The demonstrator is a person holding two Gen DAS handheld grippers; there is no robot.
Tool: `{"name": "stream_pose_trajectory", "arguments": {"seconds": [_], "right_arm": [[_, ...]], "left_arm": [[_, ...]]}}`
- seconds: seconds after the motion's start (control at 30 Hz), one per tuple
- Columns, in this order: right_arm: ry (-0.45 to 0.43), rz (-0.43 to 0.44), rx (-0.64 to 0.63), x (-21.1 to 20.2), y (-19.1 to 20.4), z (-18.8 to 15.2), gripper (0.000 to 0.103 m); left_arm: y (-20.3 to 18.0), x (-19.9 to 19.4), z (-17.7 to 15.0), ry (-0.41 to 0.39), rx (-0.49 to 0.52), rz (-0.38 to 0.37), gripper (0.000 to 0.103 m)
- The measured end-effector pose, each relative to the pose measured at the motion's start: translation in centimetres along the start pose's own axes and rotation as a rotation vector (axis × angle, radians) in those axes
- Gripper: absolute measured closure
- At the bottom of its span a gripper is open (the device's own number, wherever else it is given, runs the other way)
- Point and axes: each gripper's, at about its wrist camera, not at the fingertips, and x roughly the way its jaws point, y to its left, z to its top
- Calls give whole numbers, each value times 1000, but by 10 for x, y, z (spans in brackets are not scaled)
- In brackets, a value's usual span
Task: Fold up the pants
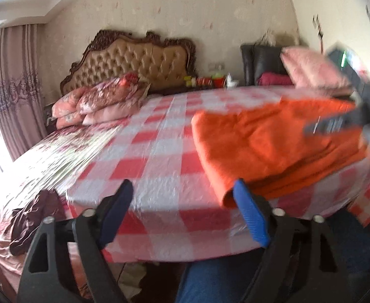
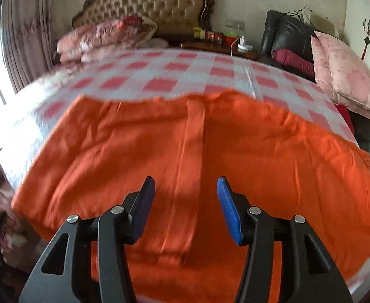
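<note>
The orange pants point(image 1: 268, 146) lie folded in layers on the red-and-white checked sheet point(image 1: 159, 166), near the bed's front edge. My left gripper point(image 1: 183, 192) is open and empty; its blue right pad point(image 1: 250, 214) is beside the pants' near left corner. In the right wrist view the pants point(image 2: 190, 156) fill the middle, with a flat fabric strip down the centre. My right gripper point(image 2: 186, 189) is open and empty just above the pants. It also shows blurred at the right edge of the left wrist view point(image 1: 351, 116).
A tufted headboard point(image 2: 157, 7) and a stack of pink floral quilts point(image 2: 104, 38) are at the far end. A pink pillow point(image 2: 346, 75) and a dark chair point(image 2: 286, 35) stand right. A nightstand point(image 2: 225, 43) holds small items. Curtains point(image 1: 15, 85) hang left. My blue-jeaned leg point(image 1: 223, 282) is below.
</note>
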Motion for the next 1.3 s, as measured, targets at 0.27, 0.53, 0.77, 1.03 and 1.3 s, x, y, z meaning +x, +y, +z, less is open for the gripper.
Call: {"name": "stream_pose_trajectory", "arguments": {"seconds": [0.27,0.53,0.77,1.03,1.3], "right_arm": [[-9,-71,-34,-4,11,-15,51],[-3,-51,-16,-5,7,-15,50],[-1,-38,-4,-4,4,-14,50],[0,-41,-6,-4,6,-14,49],[-2,-53,-12,-4,8,-16,49]], "left_arm": [[11,81,63,169,-100,-221,84],[-2,175,76,404,49,-222,81],[9,190,107,344,-22,-322,77],[23,231,105,402,-60,-220,65],[71,141,67,315,-321,-269,66]]}}
